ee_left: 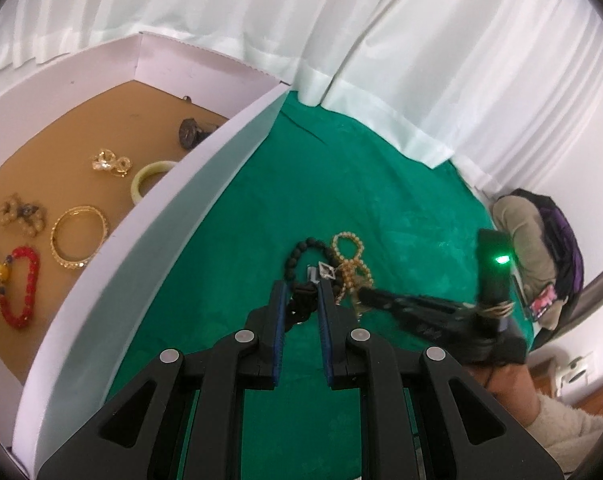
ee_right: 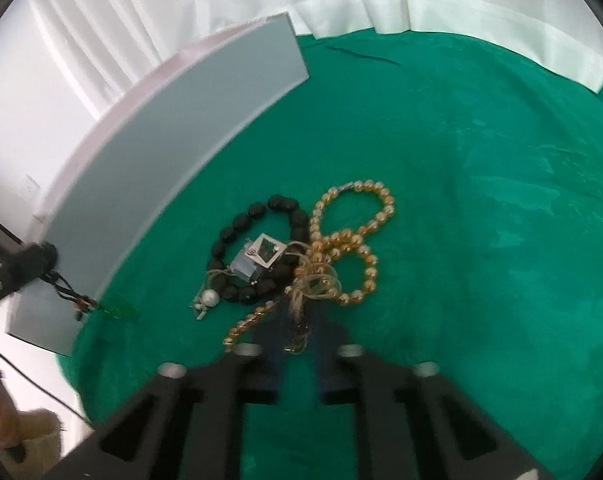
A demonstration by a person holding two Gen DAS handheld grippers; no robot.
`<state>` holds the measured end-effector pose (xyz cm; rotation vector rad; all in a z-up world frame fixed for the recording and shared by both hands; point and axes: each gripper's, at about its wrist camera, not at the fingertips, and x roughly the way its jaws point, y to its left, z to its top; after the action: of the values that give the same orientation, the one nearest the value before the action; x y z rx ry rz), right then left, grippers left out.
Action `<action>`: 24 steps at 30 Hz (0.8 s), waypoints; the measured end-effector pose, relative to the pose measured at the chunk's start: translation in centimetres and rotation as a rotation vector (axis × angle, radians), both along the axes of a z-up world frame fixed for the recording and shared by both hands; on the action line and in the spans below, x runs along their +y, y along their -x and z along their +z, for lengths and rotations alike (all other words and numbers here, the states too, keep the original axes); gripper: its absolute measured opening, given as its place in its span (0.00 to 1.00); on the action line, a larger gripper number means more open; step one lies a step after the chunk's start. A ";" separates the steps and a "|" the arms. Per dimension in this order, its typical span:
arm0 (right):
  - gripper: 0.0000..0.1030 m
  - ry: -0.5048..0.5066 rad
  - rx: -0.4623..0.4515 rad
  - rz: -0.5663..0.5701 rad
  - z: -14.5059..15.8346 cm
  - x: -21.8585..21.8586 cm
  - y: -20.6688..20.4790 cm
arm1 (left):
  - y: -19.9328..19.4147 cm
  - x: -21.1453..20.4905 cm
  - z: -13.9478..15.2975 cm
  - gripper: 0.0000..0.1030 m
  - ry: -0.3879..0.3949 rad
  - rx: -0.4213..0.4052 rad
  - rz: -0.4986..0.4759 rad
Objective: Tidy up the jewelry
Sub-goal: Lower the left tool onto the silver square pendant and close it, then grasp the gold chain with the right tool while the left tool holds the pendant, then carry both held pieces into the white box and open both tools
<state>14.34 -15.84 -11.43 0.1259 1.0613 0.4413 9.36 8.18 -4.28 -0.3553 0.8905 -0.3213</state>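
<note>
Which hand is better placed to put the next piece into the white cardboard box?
Left. The left tongs grip a green pendant on a dark cord beside the white cardboard box's wall. The right tongs are shut down at the gold bead necklace on the green cloth, farther from the box.

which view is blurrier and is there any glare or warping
Right wrist view: motion-smeared, especially the right gripper and box wall. Left wrist view: sharper; a green LED flares, and the box rim bows from the fisheye. Both corners vignette dark.
</note>
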 end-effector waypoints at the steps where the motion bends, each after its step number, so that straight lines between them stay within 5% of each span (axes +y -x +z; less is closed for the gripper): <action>1: 0.05 -0.023 -0.006 -0.008 0.6 -0.6 0.2 | 0.1 0.1 0.2 0.13 0.002 -0.002 0.003; 11: 0.05 -0.178 -0.045 0.023 7.3 -5.6 2.2 | 0.7 0.2 2.1 0.13 0.035 -0.013 0.008; 24: 0.05 -0.242 -0.139 0.086 13.5 -5.4 4.1 | 1.9 1.5 7.5 0.13 0.166 -0.060 -0.005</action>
<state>10.28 -21.26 2.05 0.2614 0.8762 0.6467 7.46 9.71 3.23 -0.4947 0.8080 -0.4095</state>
